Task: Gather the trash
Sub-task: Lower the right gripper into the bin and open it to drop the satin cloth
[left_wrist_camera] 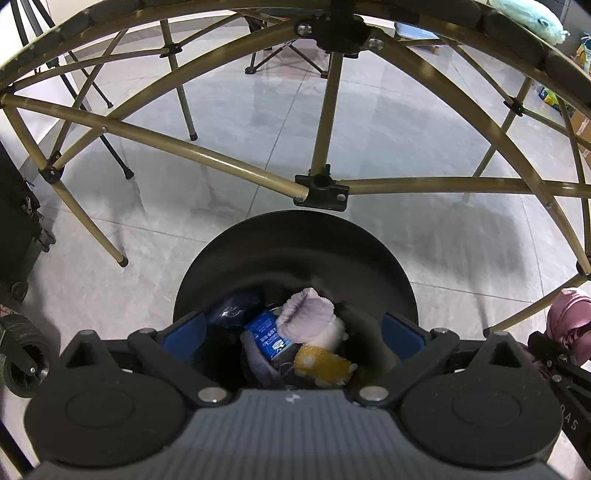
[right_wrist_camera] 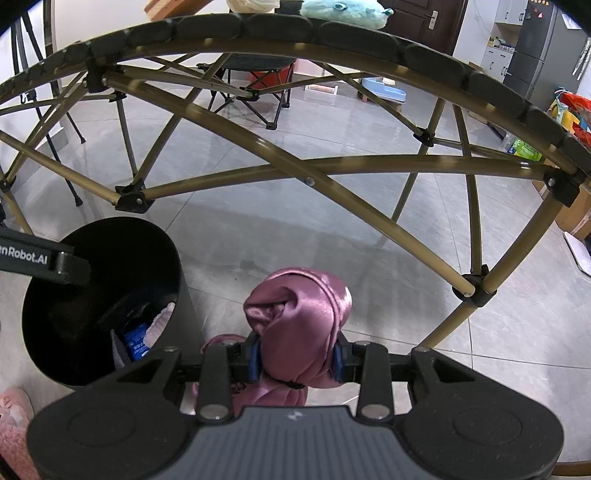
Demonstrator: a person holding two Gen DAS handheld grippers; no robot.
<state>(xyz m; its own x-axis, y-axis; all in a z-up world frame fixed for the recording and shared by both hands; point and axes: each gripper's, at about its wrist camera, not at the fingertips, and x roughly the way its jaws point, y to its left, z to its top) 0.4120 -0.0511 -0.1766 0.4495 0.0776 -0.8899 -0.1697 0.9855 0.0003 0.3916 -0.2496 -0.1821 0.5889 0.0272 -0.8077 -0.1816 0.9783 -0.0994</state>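
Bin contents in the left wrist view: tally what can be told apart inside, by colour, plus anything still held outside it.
Inside the black bin:
Pale pink ribbed item: 1
Yellow item: 1
Blue printed packet: 1
Grey cloth: 1
Dark blue item: 1
Outside, clamped in the right hand-held gripper:
Pink satin cloth: 1
Total: 6

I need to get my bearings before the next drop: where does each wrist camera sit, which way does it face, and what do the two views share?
Left wrist: on the left gripper, angled steeply down into the black bin; its open blue pads straddle the trash.
Right wrist: on the right gripper, angled down at the floor beside the bin; its jaws clamp a pink satin cloth.
Shared: bin, cloth, folding table frame, teal plush.
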